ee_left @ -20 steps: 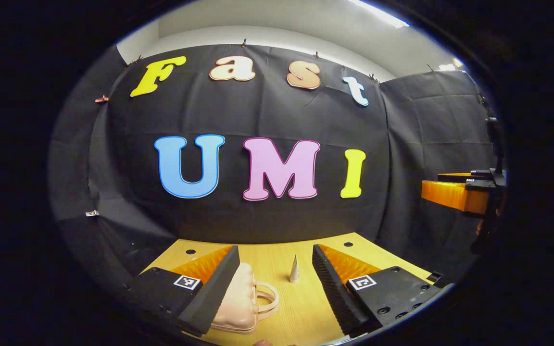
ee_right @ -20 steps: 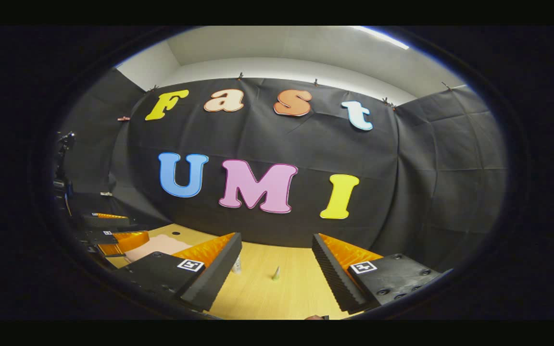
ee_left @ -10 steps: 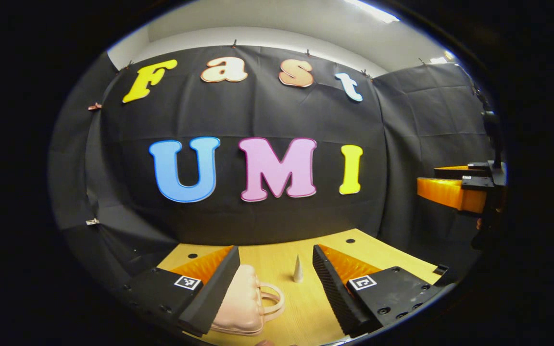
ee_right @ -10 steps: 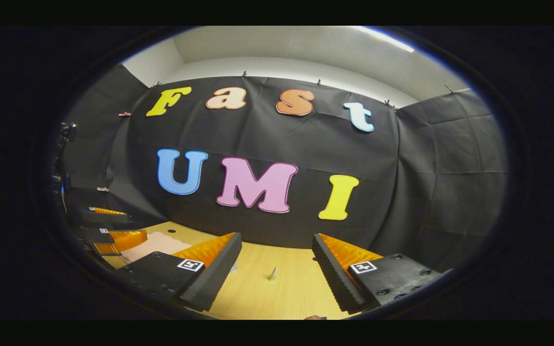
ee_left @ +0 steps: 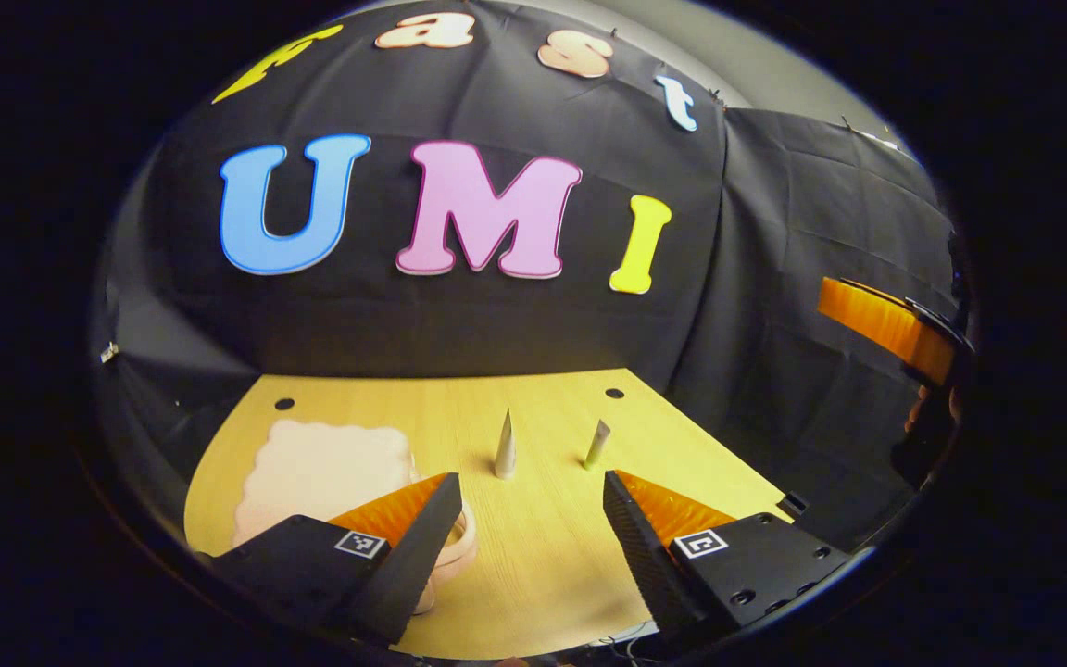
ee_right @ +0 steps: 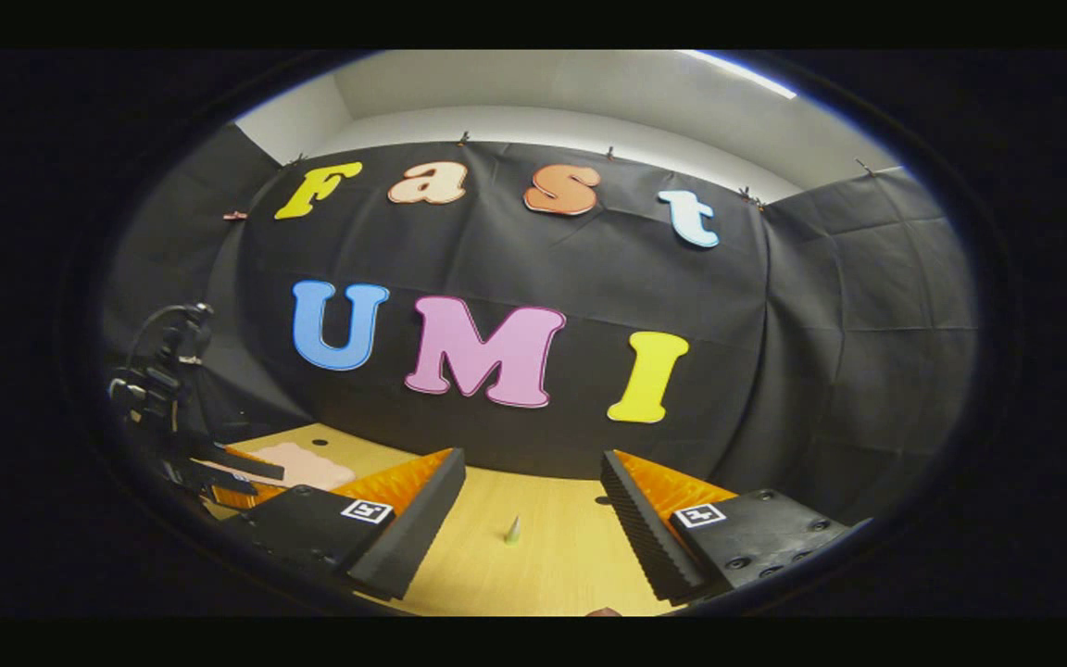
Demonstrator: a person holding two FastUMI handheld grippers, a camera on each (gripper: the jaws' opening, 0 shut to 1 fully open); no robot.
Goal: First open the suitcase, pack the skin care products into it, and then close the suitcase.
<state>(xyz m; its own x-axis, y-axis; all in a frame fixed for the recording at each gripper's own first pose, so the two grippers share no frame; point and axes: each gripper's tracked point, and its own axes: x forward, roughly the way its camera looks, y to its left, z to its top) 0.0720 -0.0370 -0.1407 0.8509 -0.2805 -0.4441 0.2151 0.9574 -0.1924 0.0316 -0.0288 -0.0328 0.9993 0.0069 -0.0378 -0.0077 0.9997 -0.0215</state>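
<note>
A pale pink suitcase lies flat and closed on the left of the wooden table, its handle toward me. A whitish cone-shaped tube and a greenish tube stand upright to its right. My left gripper hovers open above the table's near side, its left finger over the suitcase's handle end. My right gripper is open and holds nothing, with the greenish tube standing ahead between its fingers. In the right gripper view the suitcase lies far left, behind the left gripper.
The right gripper hangs in the air off the table's right edge, against the black wall. Small dark holes mark the far corners of the table. Bare wood stretches in front of the tubes.
My left gripper has risen and tipped downward, so the suitcase top and a second tube have come into its view. The right gripper has hardly moved.
</note>
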